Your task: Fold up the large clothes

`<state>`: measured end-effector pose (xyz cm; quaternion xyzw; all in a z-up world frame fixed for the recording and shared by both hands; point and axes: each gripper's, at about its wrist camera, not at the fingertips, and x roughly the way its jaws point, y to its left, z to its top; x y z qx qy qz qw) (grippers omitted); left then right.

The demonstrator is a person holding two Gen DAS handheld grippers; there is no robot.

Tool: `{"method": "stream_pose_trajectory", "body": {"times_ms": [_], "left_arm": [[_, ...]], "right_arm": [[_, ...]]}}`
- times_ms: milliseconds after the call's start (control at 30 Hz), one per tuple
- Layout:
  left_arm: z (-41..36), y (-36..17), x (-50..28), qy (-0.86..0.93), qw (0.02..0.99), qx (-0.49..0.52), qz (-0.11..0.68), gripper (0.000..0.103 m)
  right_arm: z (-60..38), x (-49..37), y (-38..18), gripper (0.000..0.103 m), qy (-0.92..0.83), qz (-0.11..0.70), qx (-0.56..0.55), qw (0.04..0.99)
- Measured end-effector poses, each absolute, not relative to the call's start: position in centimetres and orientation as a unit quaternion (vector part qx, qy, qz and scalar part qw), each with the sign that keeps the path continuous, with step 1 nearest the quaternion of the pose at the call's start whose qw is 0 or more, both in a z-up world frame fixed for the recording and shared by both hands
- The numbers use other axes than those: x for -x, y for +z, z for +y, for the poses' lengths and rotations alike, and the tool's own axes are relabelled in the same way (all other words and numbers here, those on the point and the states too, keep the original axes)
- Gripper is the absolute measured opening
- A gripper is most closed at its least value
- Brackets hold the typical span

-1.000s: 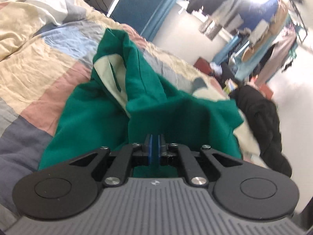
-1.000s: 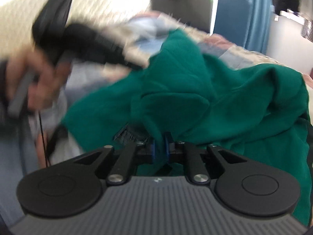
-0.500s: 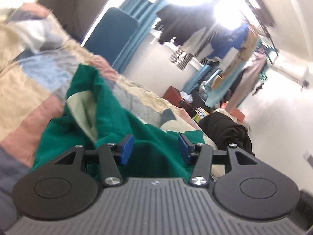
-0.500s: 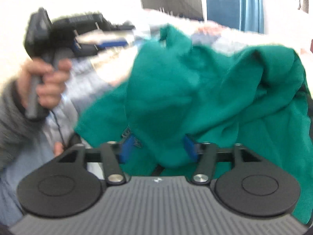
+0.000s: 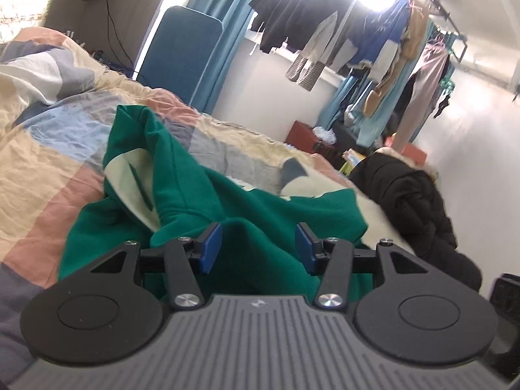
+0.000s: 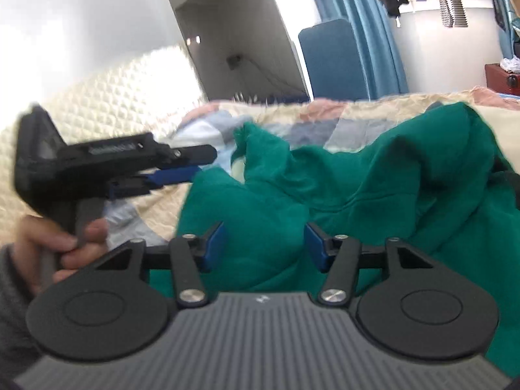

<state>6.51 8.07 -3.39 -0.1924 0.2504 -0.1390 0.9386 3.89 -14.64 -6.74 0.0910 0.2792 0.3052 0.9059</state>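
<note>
A green hoodie (image 5: 182, 178) lies crumpled on the patchwork quilt (image 5: 48, 149), its pale hood lining showing. My left gripper (image 5: 258, 248) is open just above a fold of it, and its blue pads do not touch the cloth. In the right wrist view the same hoodie (image 6: 390, 178) spreads over the quilt (image 6: 357, 113). My right gripper (image 6: 265, 245) hovers over a bulge of green cloth; its jaws are closing, but the pads stand clear of the cloth. The left gripper (image 6: 195, 164) also shows there, held by a hand (image 6: 48, 243) beside the hoodie's left edge.
A black puffer jacket (image 5: 406, 201) lies past the bed's far side. A blue padded panel (image 5: 182, 52) stands by the curtain, with clothes (image 5: 341, 32) hanging along the window and a red box (image 5: 302, 133) below. A cream quilted headboard (image 6: 97, 97) rises at the left.
Both grippers were shut on green cloth a second ago and have let it go. Both have lifted and drawn back, and the hoodie has settled on the quilt.
</note>
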Motion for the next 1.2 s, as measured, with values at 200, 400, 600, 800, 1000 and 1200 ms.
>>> {"method": "stream_pose_trajectory", "body": {"times_ms": [200,400,600,800,1000,1200], "left_arm": [[8.6,-3.9,-6.3,-0.138,0.936,0.196,0.256,0.055],[8.3,-5.6,-6.6,-0.121,0.928,0.178,0.303,0.051],[7.4,-8.7,-7.9,-0.081,0.913,0.131,0.379,0.035],[7.4,-12.5,-8.3,-0.046,0.879,0.107,0.463,0.024],[11.5,-9.5,-6.4,-0.037,0.888,0.178,0.422,0.032],[16.9,-9.1,-6.0,0.067,0.883,0.206,0.416,0.05]], "right_arm": [[-11.7,-3.8,-10.1,0.049,0.336,0.355,-0.035,0.872],[-11.9,-3.1,-10.7,0.049,0.317,0.395,-0.021,0.862],[-12.5,-2.7,-10.7,0.048,0.308,0.401,-0.034,0.862],[-15.1,-3.3,-9.8,0.048,0.292,0.41,-0.092,0.859],[-21.0,-3.0,-7.6,0.057,0.214,0.396,-0.145,0.881],[-28.8,-4.6,-7.3,0.077,0.039,0.404,-0.185,0.895]]}}
